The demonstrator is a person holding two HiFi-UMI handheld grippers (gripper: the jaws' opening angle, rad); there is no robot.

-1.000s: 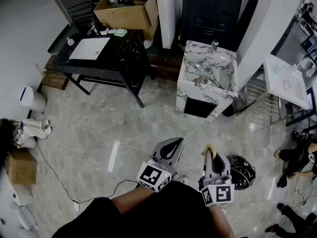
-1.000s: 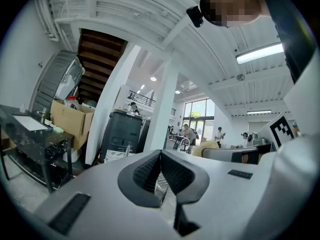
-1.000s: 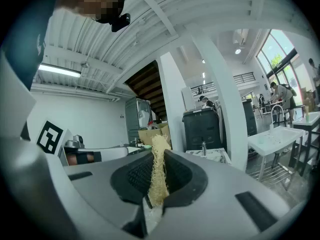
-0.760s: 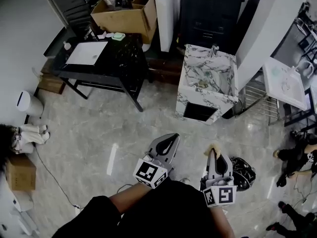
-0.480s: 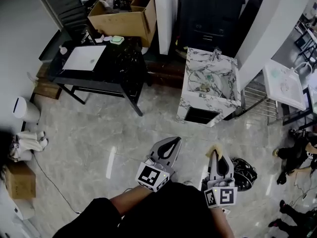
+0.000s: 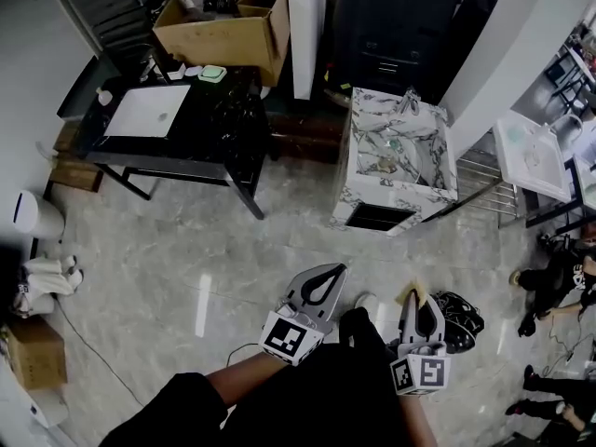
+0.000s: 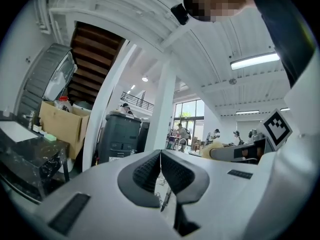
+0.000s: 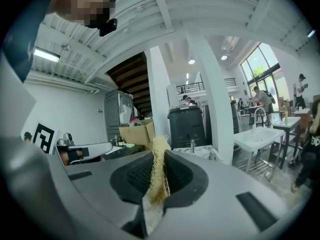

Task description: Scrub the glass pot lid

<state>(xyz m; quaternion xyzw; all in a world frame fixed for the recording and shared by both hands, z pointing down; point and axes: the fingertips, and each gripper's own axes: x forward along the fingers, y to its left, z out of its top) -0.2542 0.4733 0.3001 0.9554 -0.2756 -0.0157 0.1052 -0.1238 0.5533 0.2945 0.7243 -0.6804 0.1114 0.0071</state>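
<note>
My left gripper is held low over the floor, its jaws shut with nothing between them. Beside it, my right gripper is shut on a yellowish fibrous scrub pad that sticks out past the tips. That gripper and its pad also show in the left gripper view. Ahead stands a marble sink unit with a tap. Small items lie in its basin, and I cannot make out a glass pot lid among them.
A black table with a white inset stands at the left, a cardboard box behind it. A white basin on a rack is at the right. On the floor by my right gripper lies a black helmet-like object. People stand at the far right.
The view has shifted forward and left, so the sink unit sits a little higher and more to the right. A shoe now shows between the grippers. Both grippers stay shut.
</note>
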